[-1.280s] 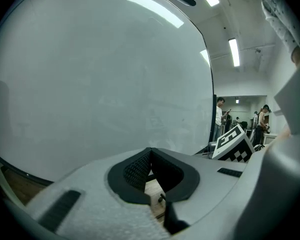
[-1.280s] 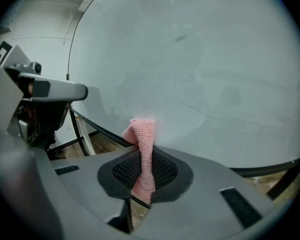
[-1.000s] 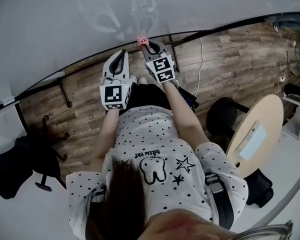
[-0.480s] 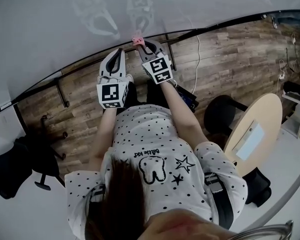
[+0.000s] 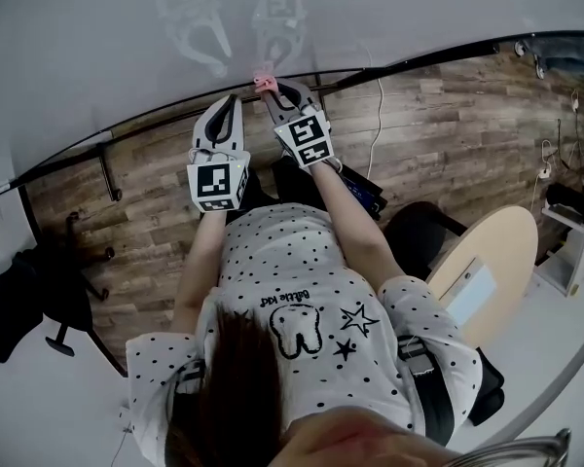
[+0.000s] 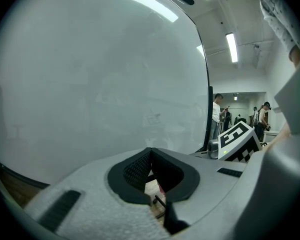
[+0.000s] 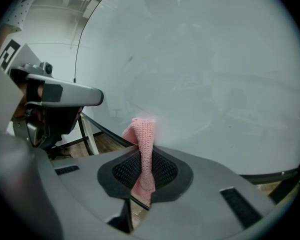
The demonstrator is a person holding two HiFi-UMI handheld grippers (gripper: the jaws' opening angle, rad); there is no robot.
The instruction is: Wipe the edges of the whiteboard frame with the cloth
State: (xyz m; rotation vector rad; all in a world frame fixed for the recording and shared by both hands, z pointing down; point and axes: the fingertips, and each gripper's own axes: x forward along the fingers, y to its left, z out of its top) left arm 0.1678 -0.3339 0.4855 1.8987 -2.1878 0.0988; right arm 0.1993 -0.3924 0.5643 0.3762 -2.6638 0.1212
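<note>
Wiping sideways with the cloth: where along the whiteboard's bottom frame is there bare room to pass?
Free: black bottom frame left of the left gripper, and right of the white cable. Crowded: between grippers, where right gripper holds pink knitted cloth.

Cloth (image 7: 142, 139) base hidden between fingers (image 7: 121, 173); whiteboard (image 5: 389, 13) cropped above.

Wood-plank floor (image 5: 448, 134) runs beneath the whiteboard (image 5: 97, 47), whose black stand legs (image 5: 105, 173) rest on it. A black office chair (image 5: 39, 300) stands left; a round pale table (image 5: 482, 275) and dark chair (image 5: 419, 232) stand right, touching
</note>
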